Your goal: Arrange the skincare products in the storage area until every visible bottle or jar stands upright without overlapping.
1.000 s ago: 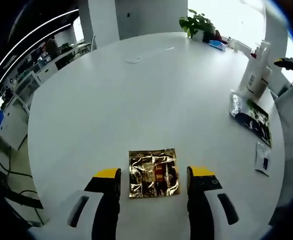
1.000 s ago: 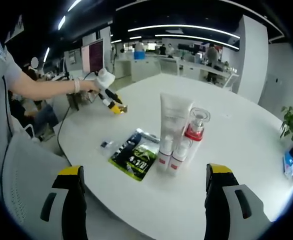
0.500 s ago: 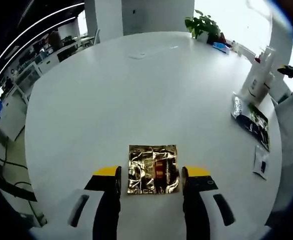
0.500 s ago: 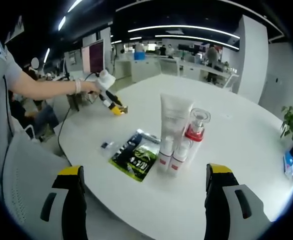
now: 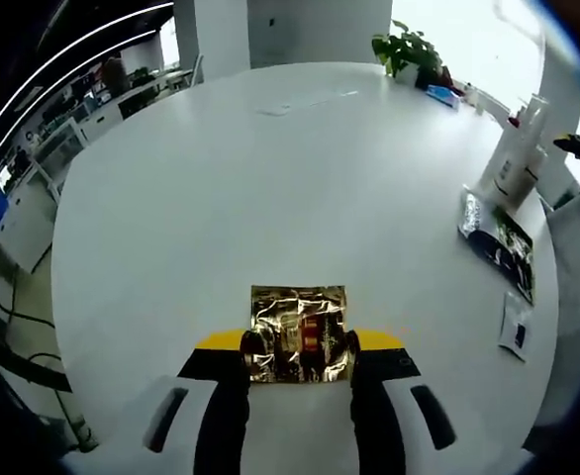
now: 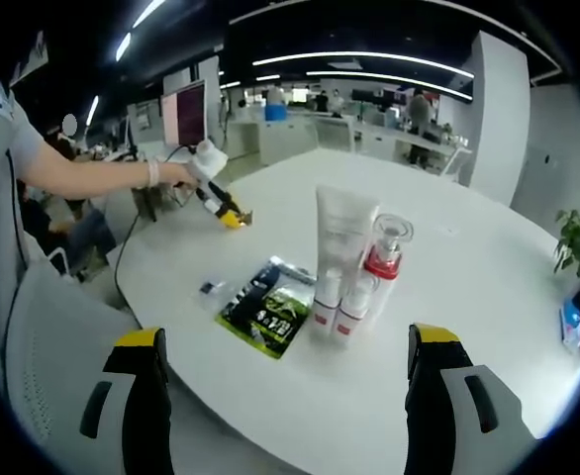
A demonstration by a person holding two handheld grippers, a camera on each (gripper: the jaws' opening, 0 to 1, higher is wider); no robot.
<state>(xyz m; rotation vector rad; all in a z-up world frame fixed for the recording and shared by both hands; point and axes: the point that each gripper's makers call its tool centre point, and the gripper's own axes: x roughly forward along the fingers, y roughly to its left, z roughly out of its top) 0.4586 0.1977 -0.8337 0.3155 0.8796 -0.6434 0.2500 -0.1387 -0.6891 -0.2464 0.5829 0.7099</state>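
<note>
A gold foil sachet (image 5: 298, 332) lies flat on the round white table (image 5: 270, 178). My left gripper (image 5: 298, 348) has both yellow-tipped jaws pressed against the sachet's two side edges. In the right gripper view that same gripper (image 6: 231, 214) sits at the table's far left, held by a person's hand (image 6: 183, 170). A white tube (image 6: 344, 230), a clear-capped bottle with a red collar (image 6: 386, 252) and two small white bottles (image 6: 336, 305) stand upright together. My right gripper (image 6: 285, 338) hangs open short of them, holding nothing.
A dark green sachet (image 6: 263, 309) and a small white sachet (image 6: 211, 287) lie flat beside the bottles. A potted plant (image 5: 409, 47) stands at the table's far edge. A grey chair (image 6: 48, 346) is near the table's rim.
My left gripper's jaws have come together onto the gold sachet's sides. The right gripper and the bottles have not moved.
</note>
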